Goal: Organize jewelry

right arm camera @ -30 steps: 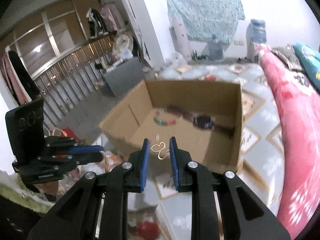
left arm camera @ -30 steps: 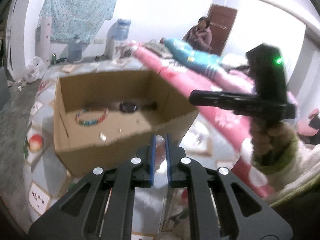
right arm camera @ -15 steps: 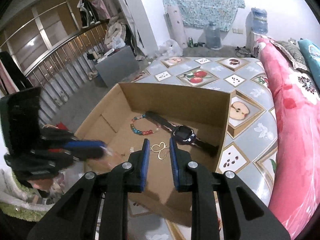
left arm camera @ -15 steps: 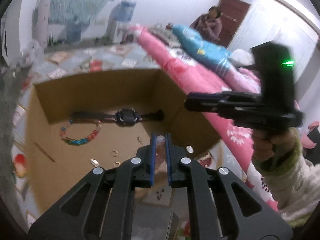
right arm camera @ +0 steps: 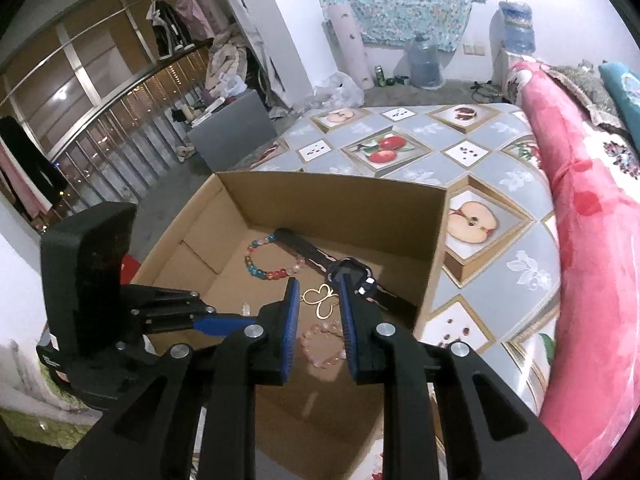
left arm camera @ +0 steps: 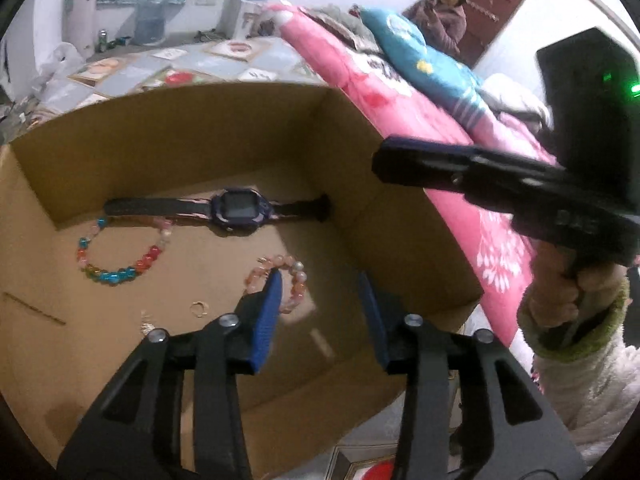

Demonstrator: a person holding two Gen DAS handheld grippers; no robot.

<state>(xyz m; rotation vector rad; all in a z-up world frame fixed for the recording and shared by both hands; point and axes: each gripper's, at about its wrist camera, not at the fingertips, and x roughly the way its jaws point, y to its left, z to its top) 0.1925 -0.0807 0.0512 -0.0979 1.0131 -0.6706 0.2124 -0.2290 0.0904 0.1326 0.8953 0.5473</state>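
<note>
Two sets of jaws hang over one cardboard box [right arm camera: 434, 248]. The left gripper [left arm camera: 320, 288] is spreading its jaws, with nothing between the pads; a pink bead bracelet [left arm camera: 294, 286] lies on the box floor just beyond and partly behind its left pad, apparently just let go. The right gripper [right arm camera: 319, 300] is clenched on a thin gold butterfly pendant [right arm camera: 320, 300], held by its edges above the box, with the pink bracelet blurred directly below.

Farther in, a dark watch [left arm camera: 236, 210] lies flat with its strap running along the back wall, and a multicoloured bead bracelet [left arm camera: 116, 256] sits just in front of it, towards the left wall. A small gold ring [left arm camera: 199, 309] rests near the front.

The pendant is already over open cardboard, so the coming move looks like a straight release downward; the right hand is the one placed for it. The box stands on a bed with a fruit-print cover [right arm camera: 472, 160].
</note>
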